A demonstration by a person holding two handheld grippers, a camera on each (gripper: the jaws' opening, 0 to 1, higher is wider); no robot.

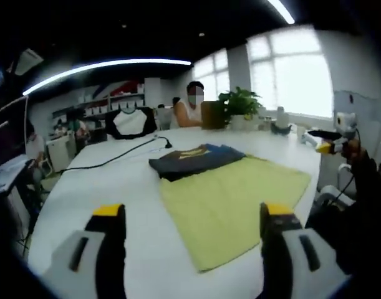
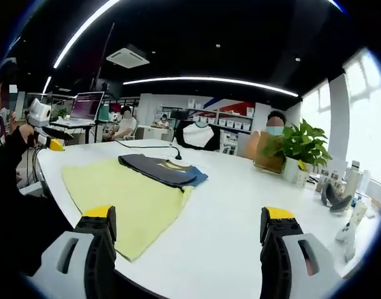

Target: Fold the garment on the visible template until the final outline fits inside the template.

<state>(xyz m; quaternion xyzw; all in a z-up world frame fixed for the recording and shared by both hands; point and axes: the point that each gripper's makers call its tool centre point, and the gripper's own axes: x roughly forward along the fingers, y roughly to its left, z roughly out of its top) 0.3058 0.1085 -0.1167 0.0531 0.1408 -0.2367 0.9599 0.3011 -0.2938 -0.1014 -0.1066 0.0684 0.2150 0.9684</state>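
We hold both claws raised over the white worktop (image 1: 103,187), each spread wide and grasping nothing: the left claw (image 1: 193,224) looks across the yellow-green template (image 1: 231,202), and the right claw (image 2: 189,227) looks along it from the other side. The dark garment (image 1: 193,161) lies folded on the far end of the template, with a blue layer and a yellow print showing. Part of it appears to run past the template's far edge onto the bare worktop, so we judge the outline does not fit inside yet.

To do this step well, we should:
- bring both claws down to the overhanging edge, one at each corner
- pinch only the garment's layers, not the template beneath
- lift low and carry the edge inward evenly, so the fold stays square
- let go once the whole outline sits on the yellow-green cloth.
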